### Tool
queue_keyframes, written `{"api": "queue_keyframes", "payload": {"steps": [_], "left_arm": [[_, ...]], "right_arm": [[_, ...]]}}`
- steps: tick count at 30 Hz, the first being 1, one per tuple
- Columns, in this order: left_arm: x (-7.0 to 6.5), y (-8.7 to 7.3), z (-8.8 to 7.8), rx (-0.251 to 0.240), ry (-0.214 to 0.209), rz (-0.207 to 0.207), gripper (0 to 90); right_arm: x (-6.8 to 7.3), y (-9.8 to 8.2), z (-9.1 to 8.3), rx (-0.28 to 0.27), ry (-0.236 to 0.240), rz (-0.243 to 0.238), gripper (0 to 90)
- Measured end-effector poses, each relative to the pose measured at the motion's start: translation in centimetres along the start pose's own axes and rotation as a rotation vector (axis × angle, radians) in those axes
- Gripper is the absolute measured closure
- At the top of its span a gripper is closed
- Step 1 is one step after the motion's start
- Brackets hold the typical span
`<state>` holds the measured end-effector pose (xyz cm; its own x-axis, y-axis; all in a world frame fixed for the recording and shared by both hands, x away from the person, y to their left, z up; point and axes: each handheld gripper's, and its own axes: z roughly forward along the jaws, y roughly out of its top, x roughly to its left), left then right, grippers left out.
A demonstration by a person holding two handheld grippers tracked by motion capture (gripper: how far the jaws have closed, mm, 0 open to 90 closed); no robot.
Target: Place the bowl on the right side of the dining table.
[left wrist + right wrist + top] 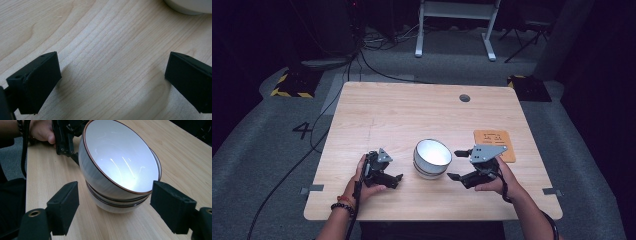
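A stack of white bowls (432, 158) with thin brown rims stands on the wooden table (412, 112), near its front middle. In the right gripper view the top bowl (120, 162) sits tilted in the ones under it. My right gripper (456, 164) is just right of the stack, open, its jaws pointing at the bowls (115, 195) without touching them. My left gripper (393, 168) is just left of the stack, open, with bare wood between its jaws (112, 67). The base of a bowl (190, 6) shows at the top right of that view.
An orange square mat (495, 144) lies to the right of the bowls, behind my right gripper. A round cable hole (464, 98) sits near the table's far edge. The person's other hand (41, 131) and the left gripper (65, 137) appear beyond the bowls.
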<state>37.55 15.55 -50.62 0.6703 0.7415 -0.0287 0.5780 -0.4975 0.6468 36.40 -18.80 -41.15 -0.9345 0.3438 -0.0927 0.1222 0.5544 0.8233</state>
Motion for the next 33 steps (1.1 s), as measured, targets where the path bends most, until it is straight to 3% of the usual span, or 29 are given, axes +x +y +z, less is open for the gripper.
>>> {"api": "queue_keyframes", "payload": {"steps": [12, 33], "left_arm": [[0.0, 0.0, 0.0, 0.000, 0.000, 0.000, 0.4], [0.0, 0.0, 0.0, 0.000, 0.000, 0.000, 0.4]], "right_arm": [[0.5, 1.3, 1.3, -0.001, 0.038, -0.030, 23.2], [0.3, 2.0, 3.0, -0.003, 0.078, -0.012, 24.7]]}}
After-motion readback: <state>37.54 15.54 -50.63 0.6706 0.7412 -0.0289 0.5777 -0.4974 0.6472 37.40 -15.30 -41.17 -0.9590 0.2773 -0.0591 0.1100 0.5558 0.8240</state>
